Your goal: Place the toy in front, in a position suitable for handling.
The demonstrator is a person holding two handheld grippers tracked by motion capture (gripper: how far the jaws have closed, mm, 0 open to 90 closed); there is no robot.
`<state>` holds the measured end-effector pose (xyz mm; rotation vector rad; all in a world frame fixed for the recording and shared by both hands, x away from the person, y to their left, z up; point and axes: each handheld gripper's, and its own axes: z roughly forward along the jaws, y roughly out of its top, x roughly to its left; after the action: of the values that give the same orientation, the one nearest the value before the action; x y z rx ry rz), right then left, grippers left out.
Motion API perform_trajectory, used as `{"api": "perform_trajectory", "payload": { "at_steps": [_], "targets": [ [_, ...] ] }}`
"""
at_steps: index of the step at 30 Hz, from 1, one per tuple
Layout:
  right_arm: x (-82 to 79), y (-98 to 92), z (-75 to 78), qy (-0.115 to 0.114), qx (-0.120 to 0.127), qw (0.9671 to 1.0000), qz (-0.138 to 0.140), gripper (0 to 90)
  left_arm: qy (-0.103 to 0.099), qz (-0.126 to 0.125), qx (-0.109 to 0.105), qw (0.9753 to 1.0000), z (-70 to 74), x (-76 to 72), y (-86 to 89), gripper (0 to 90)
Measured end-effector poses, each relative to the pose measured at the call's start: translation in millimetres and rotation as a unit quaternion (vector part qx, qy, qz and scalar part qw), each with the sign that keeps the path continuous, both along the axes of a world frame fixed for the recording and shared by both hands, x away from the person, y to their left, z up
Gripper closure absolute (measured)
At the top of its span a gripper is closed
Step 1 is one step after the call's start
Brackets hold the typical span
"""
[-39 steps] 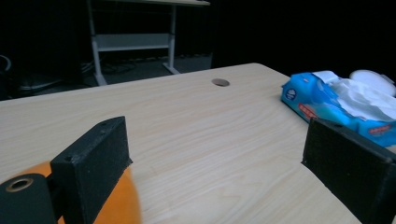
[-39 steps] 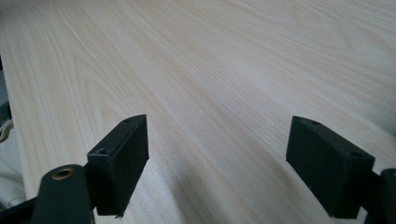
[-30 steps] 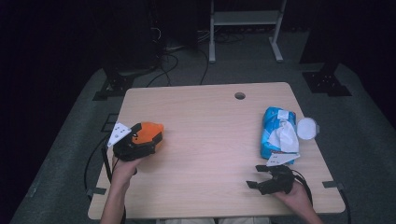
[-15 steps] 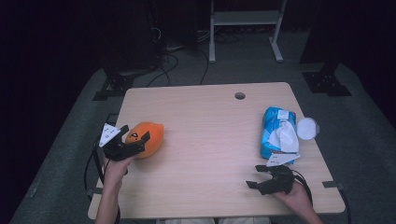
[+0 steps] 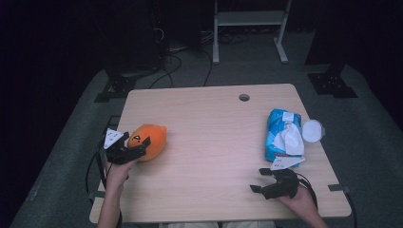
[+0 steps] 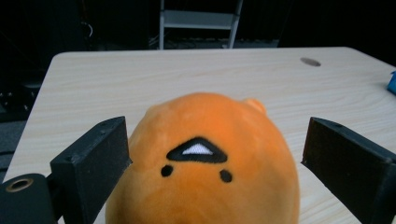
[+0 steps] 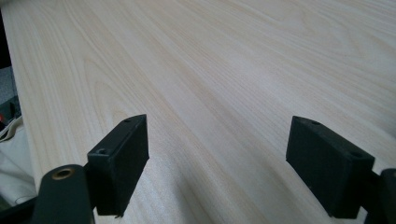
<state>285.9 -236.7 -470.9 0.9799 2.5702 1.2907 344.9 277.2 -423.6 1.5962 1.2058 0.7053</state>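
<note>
Orange plush (image 6: 205, 163) between the wide-open jaws of the left tool (image 5: 127, 148), gaps either side; right tool (image 5: 274, 183) wide, empty.

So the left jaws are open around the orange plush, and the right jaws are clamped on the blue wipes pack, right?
Not quite. The right gripper is open and holds nothing; the right gripper view shows bare table between its jaws. The high view shows the blue wipes pack lying apart from it. The left gripper does stand open around the orange plush.

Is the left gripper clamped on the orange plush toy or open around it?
Open. In the left gripper view the left gripper has its jaws spread on either side of the orange plush toy, with a gap showing at the right jaw.
</note>
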Motion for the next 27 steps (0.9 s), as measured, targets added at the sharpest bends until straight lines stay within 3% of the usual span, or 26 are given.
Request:
{"api": "perform_trajectory", "payload": {
  "at_steps": [3, 7, 12, 18, 24, 27],
  "targets": [
    [0.0, -0.1, 0.1, -0.001, 0.0, 1.0, 0.001, 20.0, 0.008, -0.001, 0.004, 1.0, -3.2, 1.3, -0.7, 6.8],
    [-0.4, -0.4, 0.8, -0.002, 0.0, 1.0, 0.001, 20.0, 0.015, 0.003, 0.027, 0.9995, -9.5, 3.5, -3.2, 6.8],
    [-0.8, -0.3, 1.2, -0.002, 0.0, 1.0, 0.001, 20.0, 0.024, 0.004, 0.03, 0.9993, -13.2, 4.3, -4.0, 7.8],
    [-1.1, 0.5, 1.2, -0.003, 0.0, 1.0, 0.003, 20.0, 0.026, -0.002, 0.047, 0.9985, -14.2, 3.4, -7.9, 14.1],
    [-1.4, 1.4, 0.9, -0.002, 0.0, 1.0, 0.003, 20.0, 0.025, -0.013, 0.074, 0.9968, -13.8, 1.2, -12.6, 32.5],
    [-1.5, 1.3, 1.1, -0.002, 0.0, 1.0, 0.003, 20.0, 0.023, -0.017, 0.082, 0.9962, -13.4, -0.1, -13.3, 34.9]
  ]
}}
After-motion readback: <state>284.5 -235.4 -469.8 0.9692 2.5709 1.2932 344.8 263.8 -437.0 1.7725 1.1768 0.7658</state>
